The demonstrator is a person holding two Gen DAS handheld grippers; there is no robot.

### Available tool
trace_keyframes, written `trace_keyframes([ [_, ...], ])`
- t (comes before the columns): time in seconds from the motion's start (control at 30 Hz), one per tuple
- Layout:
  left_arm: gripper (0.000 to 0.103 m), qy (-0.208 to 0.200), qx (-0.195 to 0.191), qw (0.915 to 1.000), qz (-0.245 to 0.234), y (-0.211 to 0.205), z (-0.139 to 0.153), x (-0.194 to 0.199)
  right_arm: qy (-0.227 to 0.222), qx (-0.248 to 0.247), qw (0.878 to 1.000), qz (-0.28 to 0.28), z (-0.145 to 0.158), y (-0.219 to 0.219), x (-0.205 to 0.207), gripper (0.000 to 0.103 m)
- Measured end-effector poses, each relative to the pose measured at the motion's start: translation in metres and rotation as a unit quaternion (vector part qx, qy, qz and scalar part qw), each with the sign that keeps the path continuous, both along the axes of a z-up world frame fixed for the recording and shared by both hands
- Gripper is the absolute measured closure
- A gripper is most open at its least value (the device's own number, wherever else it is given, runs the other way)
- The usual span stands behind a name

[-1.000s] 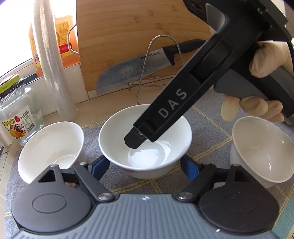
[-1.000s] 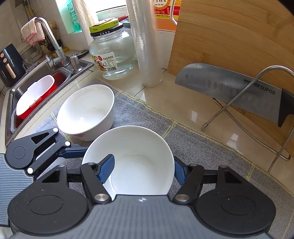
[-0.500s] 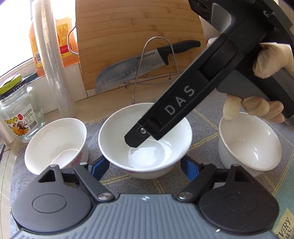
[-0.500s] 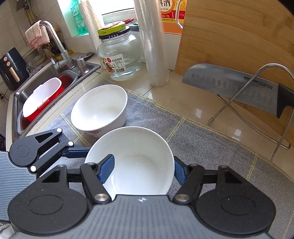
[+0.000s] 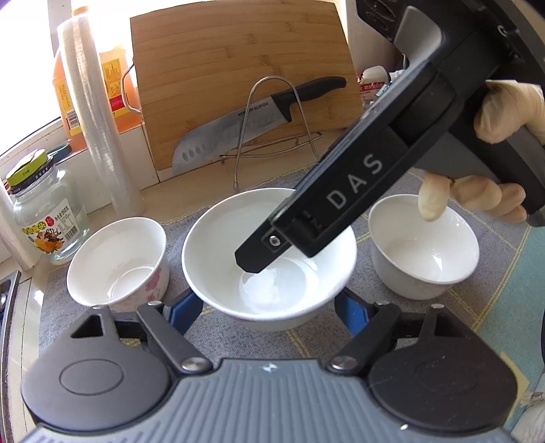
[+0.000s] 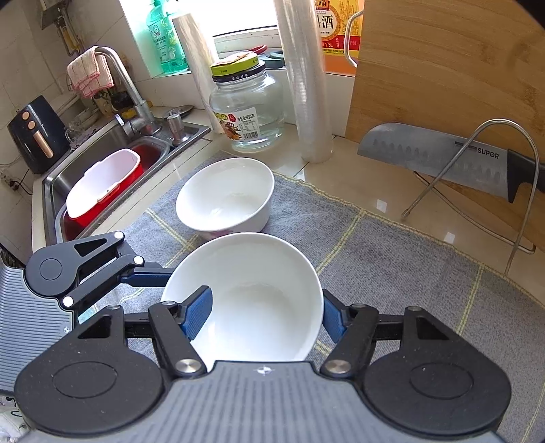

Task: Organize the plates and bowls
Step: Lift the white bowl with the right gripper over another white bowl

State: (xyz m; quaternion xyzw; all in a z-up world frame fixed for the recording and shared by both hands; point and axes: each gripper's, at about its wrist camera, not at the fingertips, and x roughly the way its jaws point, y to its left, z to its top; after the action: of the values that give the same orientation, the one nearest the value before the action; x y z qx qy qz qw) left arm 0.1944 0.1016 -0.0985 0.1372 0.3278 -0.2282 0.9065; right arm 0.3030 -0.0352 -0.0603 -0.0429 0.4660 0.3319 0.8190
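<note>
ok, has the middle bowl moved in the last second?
Yes, upward with the camera: in the left wrist view the middle bowl fills the same span while the flowered bowl and cutting board shrank.

Both grippers: grey ribbed body, 2 black round pivot housings w/ silver screws, black linkage arms, blue finger pads (image 6: pixel 196 311). Right gripper (image 5: pixel 253 257) seen from left cam: black bar, white "DAS" lettering. Hand (image 5: pixel 504 112) in cream glove.

Bright window (image 6: pixel 238 17) daylight, glare on the glossy counter (image 6: pixel 381 204), fisheye bending at sharp edges.
</note>
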Motion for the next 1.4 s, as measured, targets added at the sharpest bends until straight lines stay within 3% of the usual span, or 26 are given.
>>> trace_keyframes([
  [0.8, 0.019, 0.005, 0.01, 0.999, -0.043, -0.011, 0.021, -0.04, -0.015, 0.012, 1.0, -0.016, 0.021, -0.022, -0.057, 0.03],
  [1.4, 0.019, -0.002, -0.006, 0.9936, -0.113, -0.053, 0.029, -0.046, -0.026, 0.0, 0.996, -0.083, 0.029, -0.075, -0.083, 0.03],
])
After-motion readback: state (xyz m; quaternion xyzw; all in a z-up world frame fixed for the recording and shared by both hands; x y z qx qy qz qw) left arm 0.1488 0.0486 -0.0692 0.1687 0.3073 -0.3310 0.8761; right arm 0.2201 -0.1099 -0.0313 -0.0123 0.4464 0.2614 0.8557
